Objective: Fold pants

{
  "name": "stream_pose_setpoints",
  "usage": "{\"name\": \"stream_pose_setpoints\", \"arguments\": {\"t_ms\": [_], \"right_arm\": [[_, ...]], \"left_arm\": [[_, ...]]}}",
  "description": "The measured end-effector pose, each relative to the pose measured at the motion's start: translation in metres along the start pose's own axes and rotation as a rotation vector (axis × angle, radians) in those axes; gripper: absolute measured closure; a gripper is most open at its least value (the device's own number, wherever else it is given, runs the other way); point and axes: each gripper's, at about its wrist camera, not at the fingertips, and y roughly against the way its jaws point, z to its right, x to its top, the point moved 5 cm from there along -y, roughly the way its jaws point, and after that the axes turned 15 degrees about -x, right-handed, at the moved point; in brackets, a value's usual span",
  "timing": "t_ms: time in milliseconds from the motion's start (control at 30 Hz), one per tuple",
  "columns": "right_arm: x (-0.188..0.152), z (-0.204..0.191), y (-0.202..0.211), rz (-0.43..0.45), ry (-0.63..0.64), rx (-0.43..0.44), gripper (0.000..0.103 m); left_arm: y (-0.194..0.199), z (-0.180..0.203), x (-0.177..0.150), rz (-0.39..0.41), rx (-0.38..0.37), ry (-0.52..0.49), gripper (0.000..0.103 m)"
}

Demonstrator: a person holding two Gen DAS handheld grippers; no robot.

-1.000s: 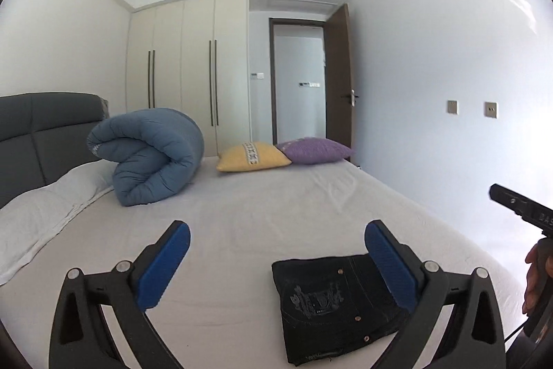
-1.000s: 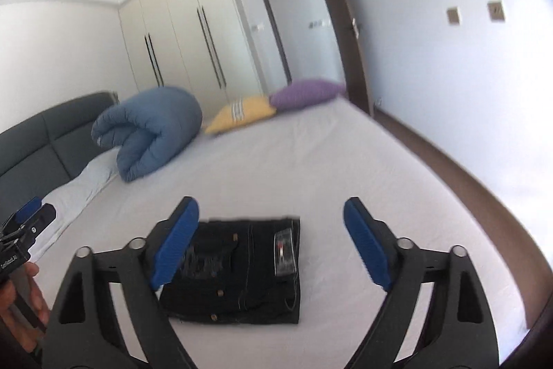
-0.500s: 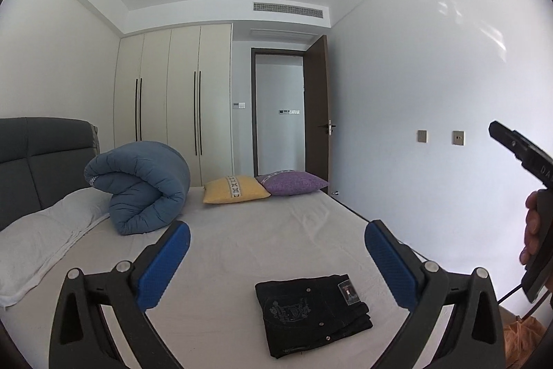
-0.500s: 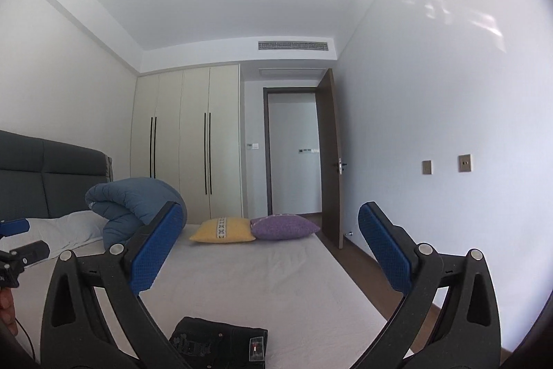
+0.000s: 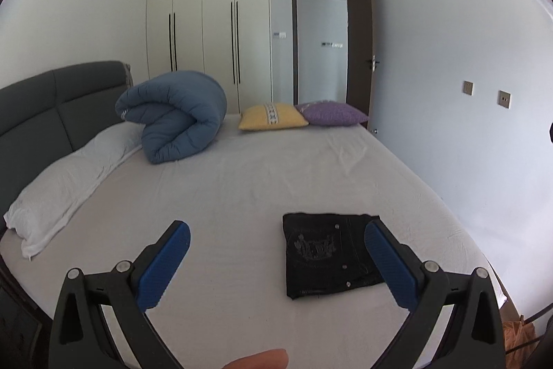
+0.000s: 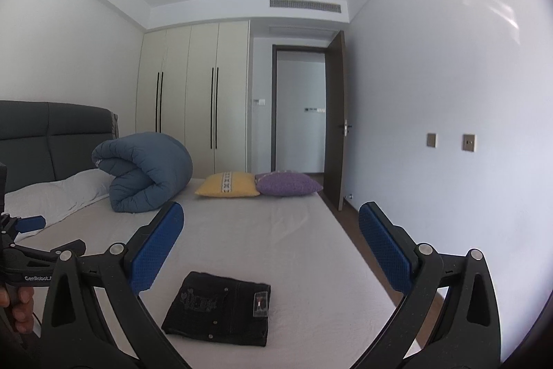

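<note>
The black pants (image 5: 325,255) lie folded into a small flat rectangle on the white bed sheet (image 5: 242,182), near the bed's front right edge. They also show in the right wrist view (image 6: 221,312). My left gripper (image 5: 276,261) is open and empty, held above the bed just left of the pants. My right gripper (image 6: 271,244) is open and empty, raised above and behind the pants. The left gripper also shows at the left edge of the right wrist view (image 6: 38,241).
A rolled blue duvet (image 5: 176,116) and a white pillow (image 5: 69,175) lie by the grey headboard (image 5: 52,106). A yellow cushion (image 5: 271,116) and a purple cushion (image 5: 331,113) sit at the far edge. Wardrobes and an open door (image 5: 359,47) stand beyond.
Both grippers tilted up and then came back down toward the bed. The pants lie in the same spot. Both grippers stayed open.
</note>
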Motion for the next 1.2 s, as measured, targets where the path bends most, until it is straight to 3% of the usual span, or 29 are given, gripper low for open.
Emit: {"name": "stream_pose_setpoints", "arguments": {"t_ms": [133, 300, 567, 1200], "right_arm": [[-0.054, -0.002, -0.040, -0.255, -0.015, -0.048, 0.000], [-0.097, 0.000, -0.061, -0.406, -0.019, -0.070, 0.000], [-0.126, -0.010, -0.103, -0.456, 0.020, -0.084, 0.000], [-0.144, -0.034, -0.118, -0.510, 0.036, -0.050, 0.000]], "left_arm": [[-0.030, -0.008, -0.031, -0.117, 0.031, 0.050, 0.000], [-0.049, -0.011, -0.052, -0.189, 0.030, 0.055, 0.000], [-0.062, -0.014, -0.065, -0.242, 0.011, 0.096, 0.000], [-0.072, -0.018, -0.075, -0.283, 0.011, 0.104, 0.000]]}}
